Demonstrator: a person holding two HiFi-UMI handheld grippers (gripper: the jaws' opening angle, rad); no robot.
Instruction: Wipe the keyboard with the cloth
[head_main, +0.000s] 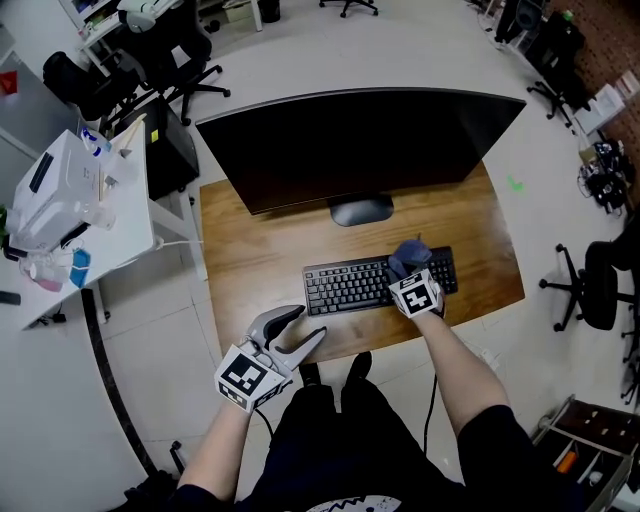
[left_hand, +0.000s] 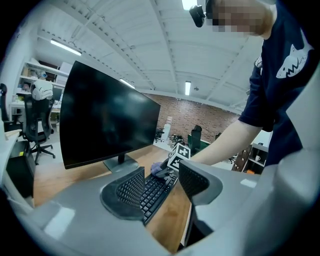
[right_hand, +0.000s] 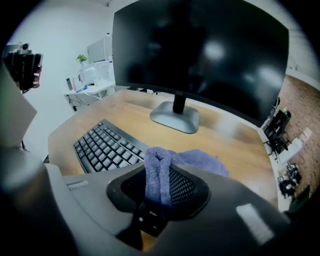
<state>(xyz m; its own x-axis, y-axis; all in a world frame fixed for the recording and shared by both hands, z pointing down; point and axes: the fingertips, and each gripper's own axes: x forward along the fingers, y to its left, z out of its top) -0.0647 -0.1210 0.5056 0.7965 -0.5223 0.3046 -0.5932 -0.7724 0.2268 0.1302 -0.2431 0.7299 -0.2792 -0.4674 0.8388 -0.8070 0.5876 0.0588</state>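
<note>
A black keyboard (head_main: 350, 283) lies on the wooden desk (head_main: 255, 250) in front of the monitor. My right gripper (head_main: 408, 272) is shut on a blue-purple cloth (head_main: 407, 258) and holds it on the keyboard's right part. In the right gripper view the cloth (right_hand: 159, 172) is pinched between the jaws and spreads toward the desk, with the keyboard (right_hand: 107, 147) to its left. My left gripper (head_main: 298, 335) hangs open at the desk's front edge, off the keyboard's left end. From the left gripper view the keyboard (left_hand: 156, 190) runs between the open jaws toward the cloth (left_hand: 157, 167).
A large dark monitor (head_main: 360, 145) on a round stand (head_main: 361, 210) fills the back of the desk. A white side table (head_main: 75, 215) with equipment stands to the left. Office chairs (head_main: 595, 285) stand right and behind. The person's legs (head_main: 330, 420) are at the desk's front edge.
</note>
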